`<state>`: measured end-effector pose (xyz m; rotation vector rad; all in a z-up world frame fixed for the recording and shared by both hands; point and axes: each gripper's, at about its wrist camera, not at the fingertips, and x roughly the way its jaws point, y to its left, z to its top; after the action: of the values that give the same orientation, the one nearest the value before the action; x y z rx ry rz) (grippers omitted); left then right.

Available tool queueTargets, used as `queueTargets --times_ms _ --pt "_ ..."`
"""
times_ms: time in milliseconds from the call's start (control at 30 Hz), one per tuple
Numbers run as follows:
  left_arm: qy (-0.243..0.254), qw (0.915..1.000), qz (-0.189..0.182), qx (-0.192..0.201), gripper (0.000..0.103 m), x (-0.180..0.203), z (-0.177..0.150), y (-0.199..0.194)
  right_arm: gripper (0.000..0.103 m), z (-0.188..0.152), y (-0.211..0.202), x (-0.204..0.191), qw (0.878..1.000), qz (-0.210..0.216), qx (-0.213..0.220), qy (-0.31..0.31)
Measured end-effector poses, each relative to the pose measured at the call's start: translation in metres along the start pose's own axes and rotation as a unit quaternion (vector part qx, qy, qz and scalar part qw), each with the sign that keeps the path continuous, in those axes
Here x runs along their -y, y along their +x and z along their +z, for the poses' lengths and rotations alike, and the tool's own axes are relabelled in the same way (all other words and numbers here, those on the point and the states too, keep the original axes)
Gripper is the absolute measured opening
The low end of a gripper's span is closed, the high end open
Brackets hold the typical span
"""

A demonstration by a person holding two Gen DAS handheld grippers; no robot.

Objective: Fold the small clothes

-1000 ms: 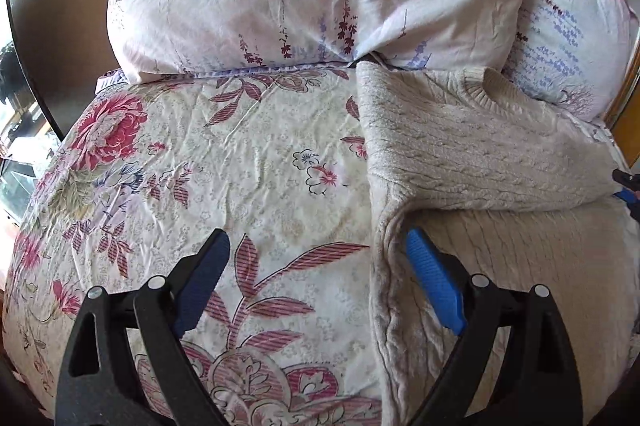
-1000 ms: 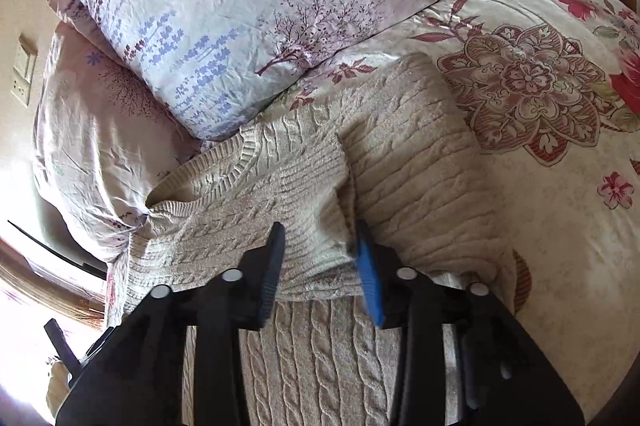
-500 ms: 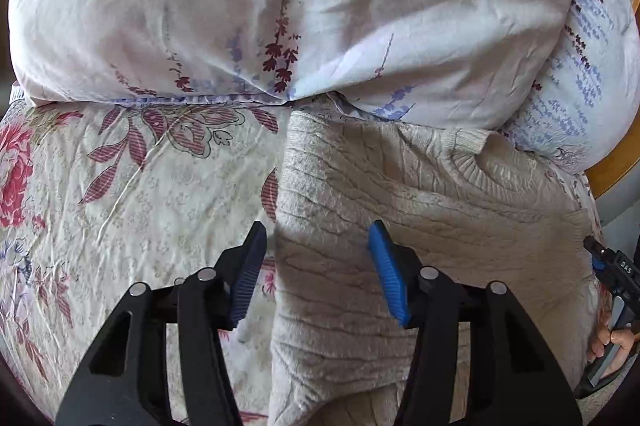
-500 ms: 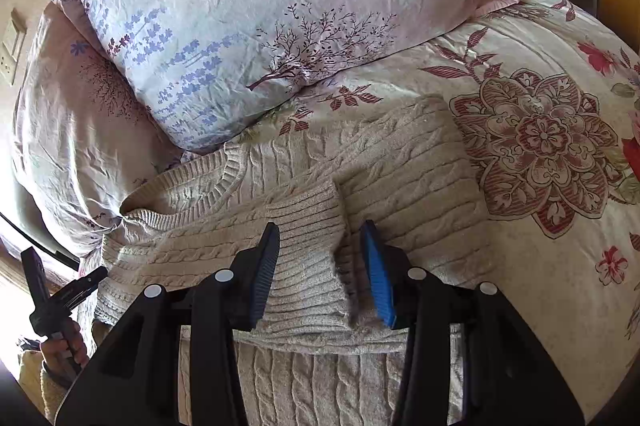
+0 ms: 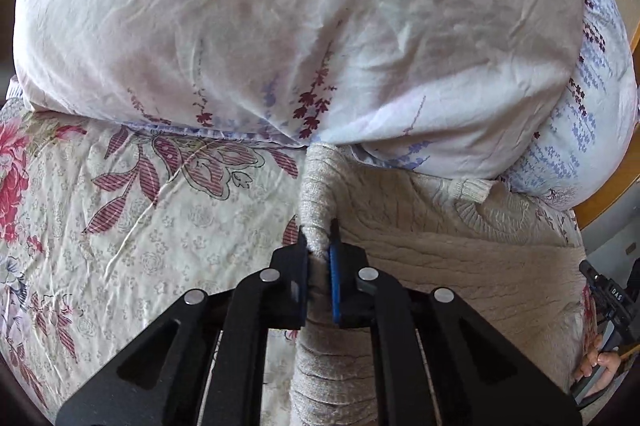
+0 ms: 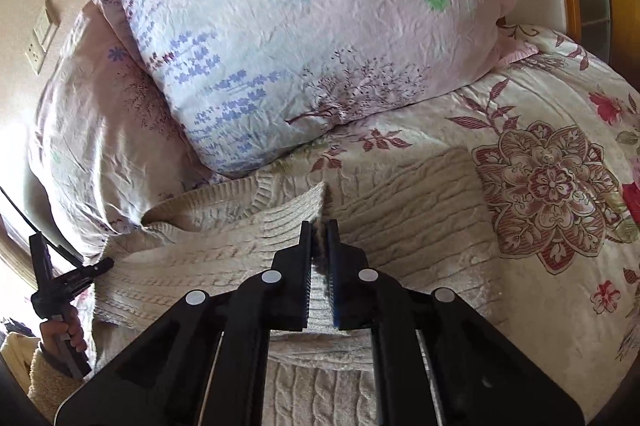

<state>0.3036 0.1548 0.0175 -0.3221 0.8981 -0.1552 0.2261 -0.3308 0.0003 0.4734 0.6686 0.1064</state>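
- Floral bedspread (image 5: 132, 226) covers the bed, with a pale pillow (image 5: 280, 25) along its head edge. From my left wrist view, my left gripper (image 5: 319, 242) is clenched on the folded side edge of the cream cable-knit sweater (image 5: 460, 258), which lies just below that pillow.
- From my right wrist view, my right gripper (image 6: 319, 246) pinches a ribbed sleeve cuff (image 6: 296, 214) folded across the sweater's chest, near the bed's head edge.

Floral-covered bed (image 6: 552, 185) carries a beige knit sweater (image 6: 420, 209) and apparently two pillows (image 6: 304, 25).
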Motion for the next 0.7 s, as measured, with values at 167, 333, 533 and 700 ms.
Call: queueTargets --times_ms 167,333,533,700 --pt "0.009 0.9998 0.02 0.001 0.026 0.002 -0.008 0.006 0.0 -0.01 0.02 0.024 0.998 -0.018 -0.039 0.04" --pt "0.043 0.9961 0.048 0.061 0.071 0.009 -0.01 -0.034 0.002 -0.002 0.0 0.025 0.998 0.007 -0.023 0.06" --pt "0.115 0.9915 0.004 0.061 0.076 0.035 -0.037 -0.07 0.002 -0.01 0.003 -0.002 0.999 0.031 -0.036 0.0" --pt "0.154 0.9877 0.011 0.025 0.079 0.048 -0.057 -0.056 0.066 -0.015 0.006 -0.021 0.998 0.029 -0.041 -0.039"
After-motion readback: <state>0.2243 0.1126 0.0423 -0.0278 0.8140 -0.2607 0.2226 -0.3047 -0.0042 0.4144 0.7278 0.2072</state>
